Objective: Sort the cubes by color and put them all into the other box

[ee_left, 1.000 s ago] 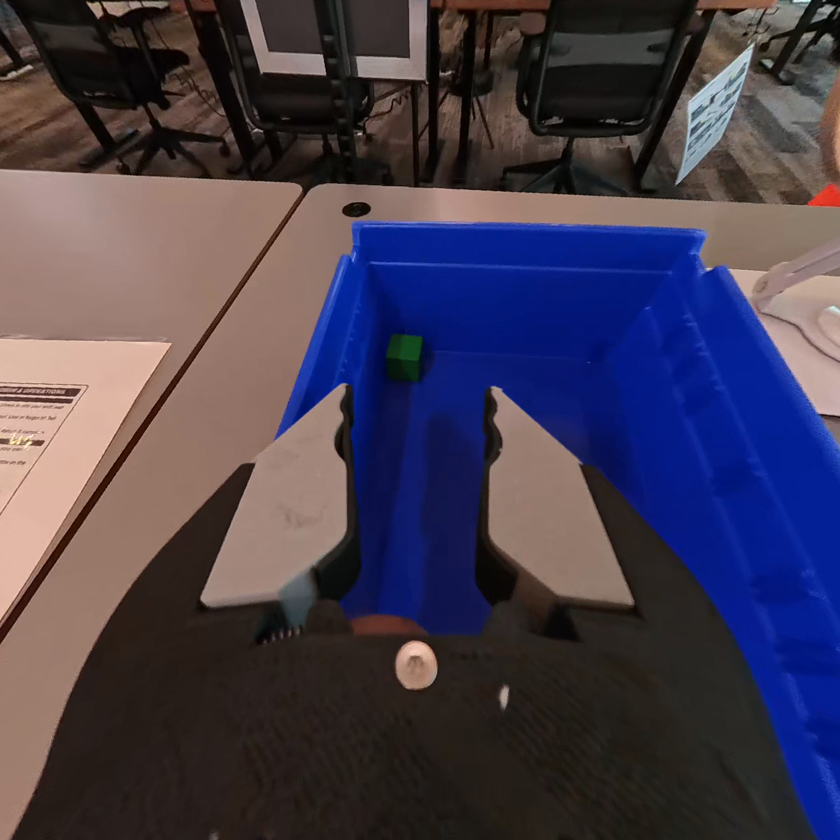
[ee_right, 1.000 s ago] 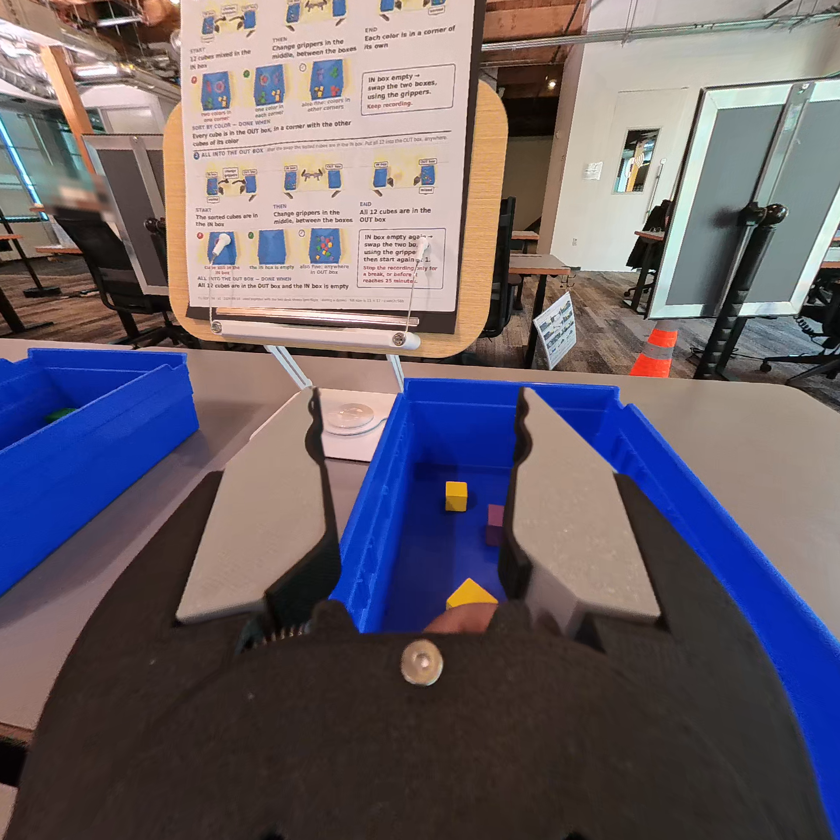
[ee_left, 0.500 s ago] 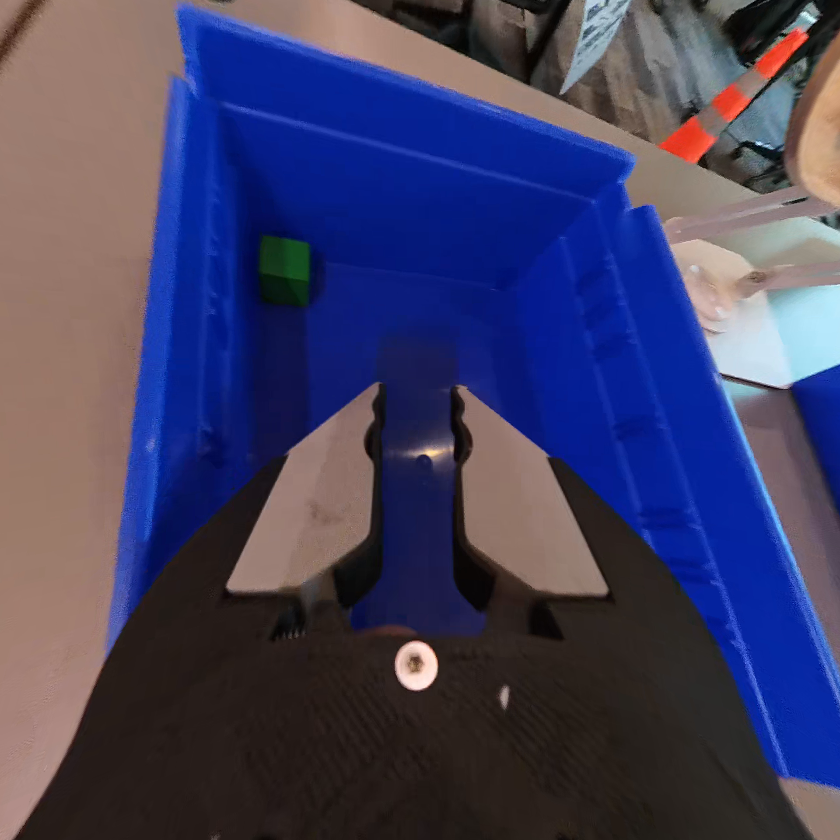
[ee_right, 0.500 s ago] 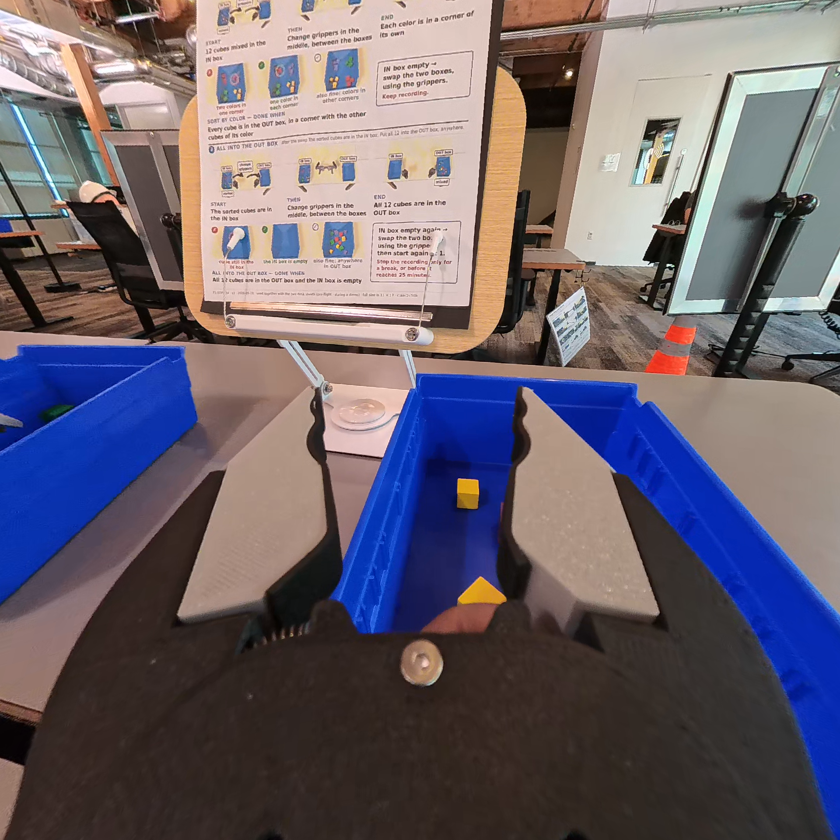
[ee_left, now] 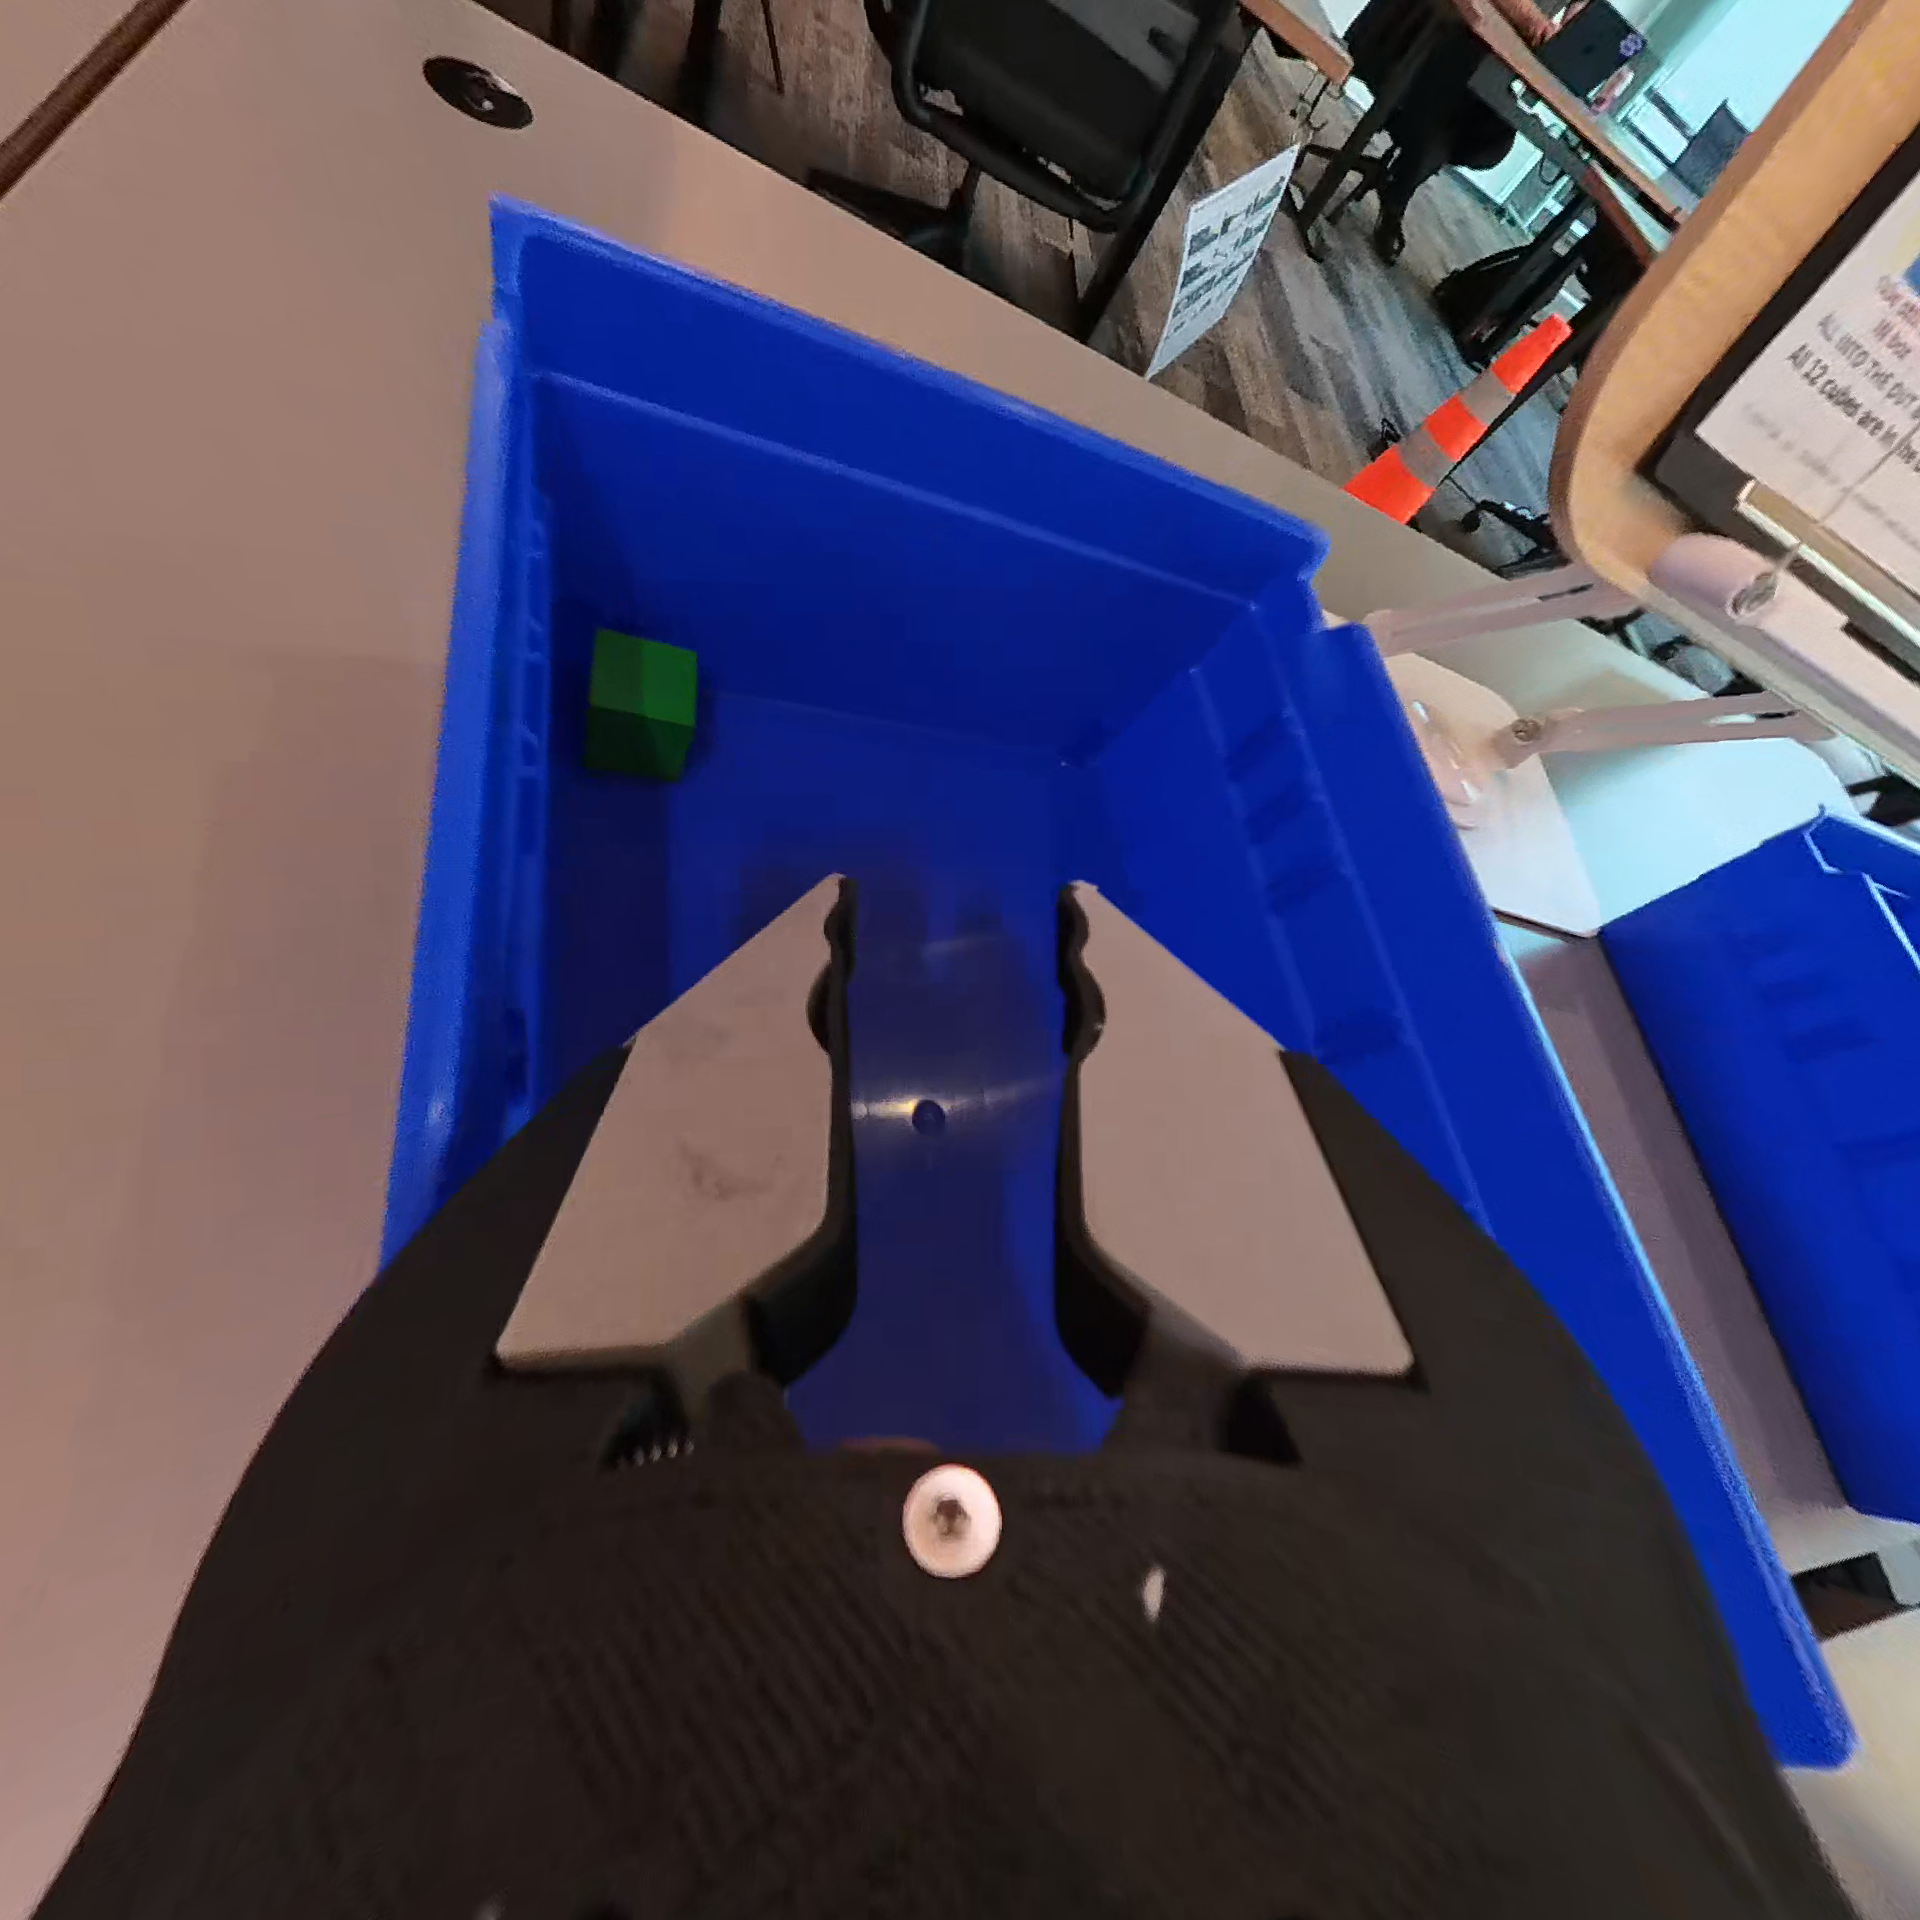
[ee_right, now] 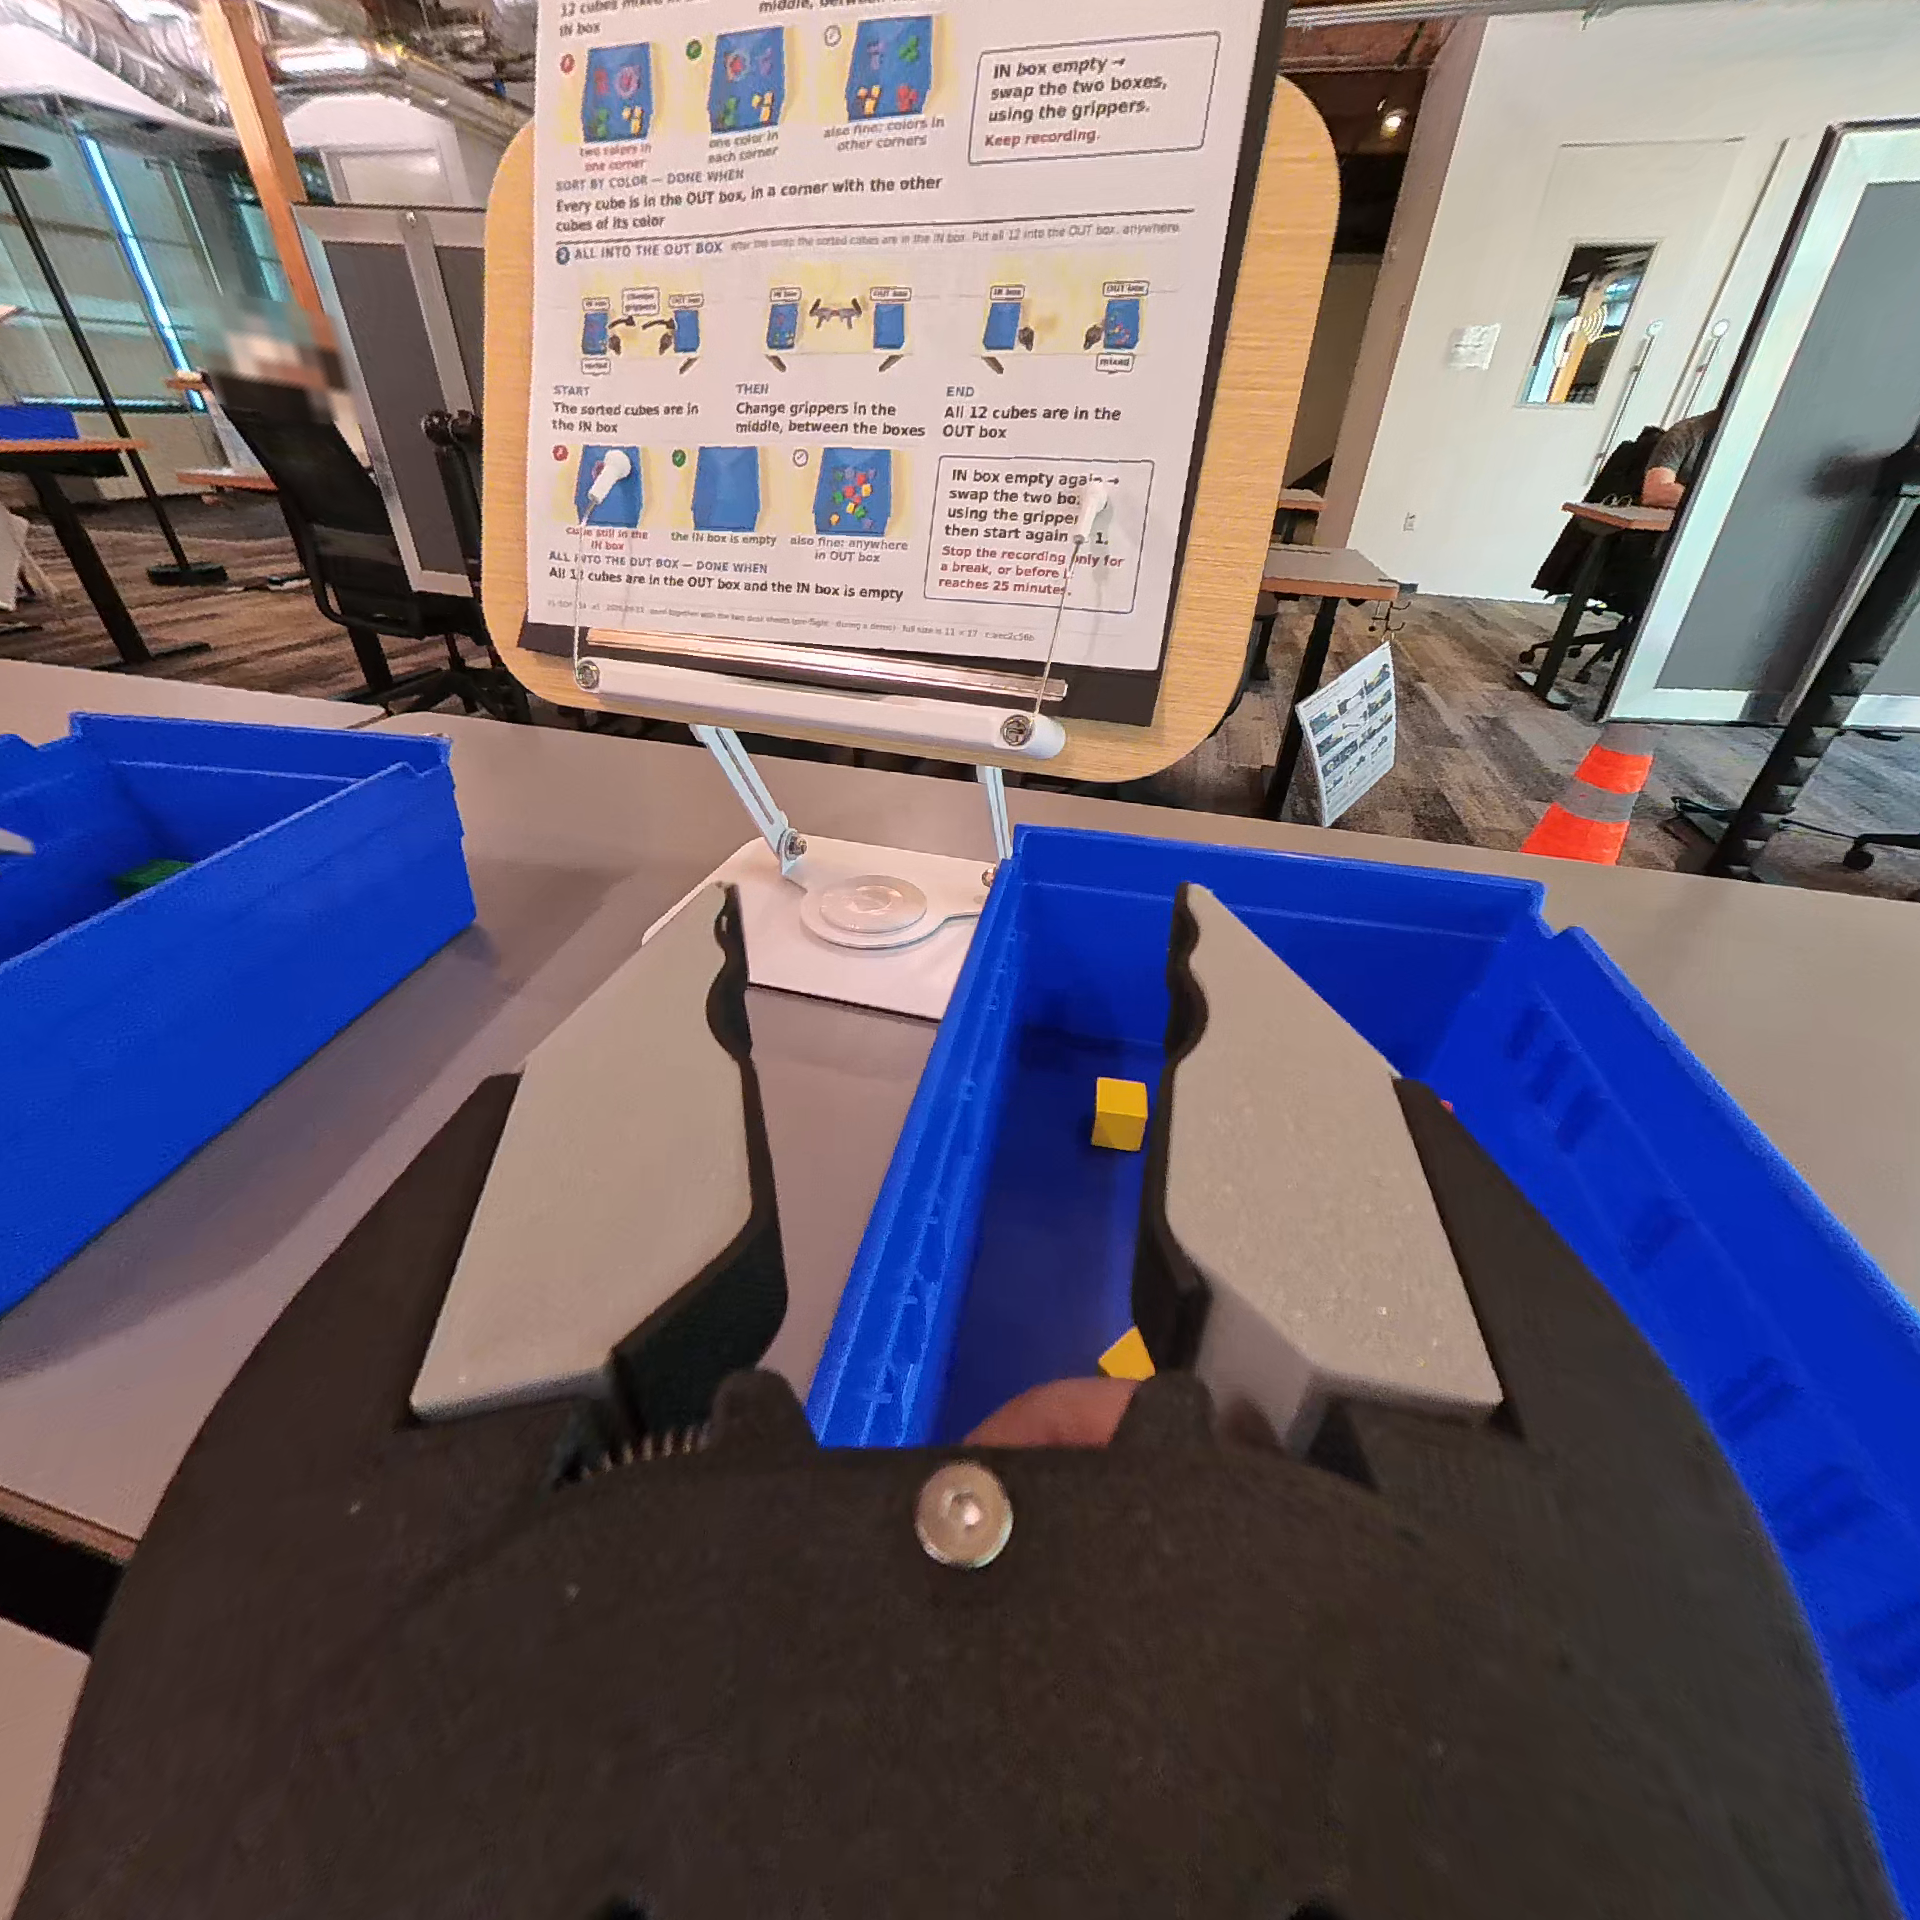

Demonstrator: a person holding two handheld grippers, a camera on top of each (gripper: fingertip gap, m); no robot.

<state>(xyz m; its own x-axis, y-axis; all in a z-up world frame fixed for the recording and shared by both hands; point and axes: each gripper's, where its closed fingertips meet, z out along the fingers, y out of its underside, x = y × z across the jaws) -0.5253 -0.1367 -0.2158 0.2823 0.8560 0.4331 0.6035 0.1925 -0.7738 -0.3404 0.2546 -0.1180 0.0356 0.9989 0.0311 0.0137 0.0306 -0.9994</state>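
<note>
My left gripper (ee_left: 951, 899) is open and empty above the floor of the left blue box (ee_left: 883, 582). A green cube (ee_left: 639, 704) sits in that box's far left corner. My right gripper (ee_right: 951, 904) is open and empty over the left wall of the right blue box (ee_right: 1558, 1049). A yellow cube (ee_right: 1119, 1112) lies on that box's floor. A second yellow cube (ee_right: 1127, 1354) shows near the gripper base. My right finger hides other cubes in that box. The left box (ee_right: 260, 935) and its green cube (ee_right: 151, 876) also show in the right wrist view.
A wooden board with an instruction sheet (ee_right: 883, 343) stands on a white stand (ee_right: 862, 914) between the boxes at the back. The right box's corner (ee_left: 1787, 1091) shows in the left wrist view. Chairs, desks and an orange cone (ee_right: 1590, 810) stand beyond the table edge.
My left gripper has tilted down and swung right over its box; its jaws narrowed, then opened a little. My right gripper has shifted left, so the purple cube is now hidden behind its right finger.
</note>
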